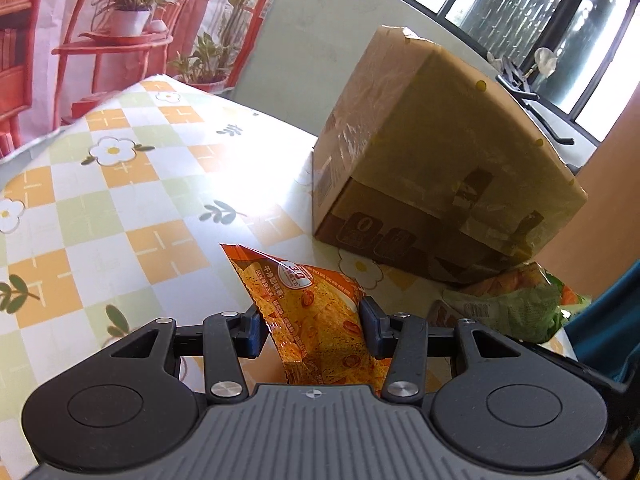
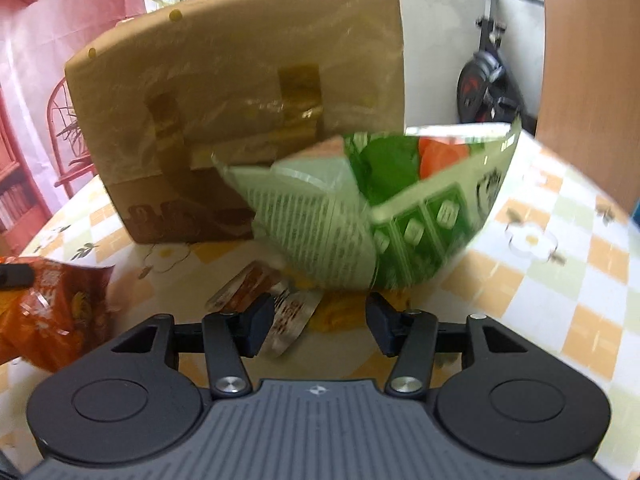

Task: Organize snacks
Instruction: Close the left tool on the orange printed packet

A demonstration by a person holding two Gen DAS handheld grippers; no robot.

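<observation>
An orange snack bag sits between the pads of my left gripper, which touch its two sides; the jaws are closed on it just above the checked tablecloth. The same bag shows at the left edge of the right wrist view. A green snack bag stands tilted in front of the cardboard box, blurred, just beyond my right gripper, whose jaws stand apart with nothing between them. A small red-and-white packet lies on the table by the right gripper's left finger. The green bag also shows in the left wrist view.
The taped cardboard box stands on the table to the right of the left gripper. An exercise bike stands past the table's far right edge. A brown panel rises at the right.
</observation>
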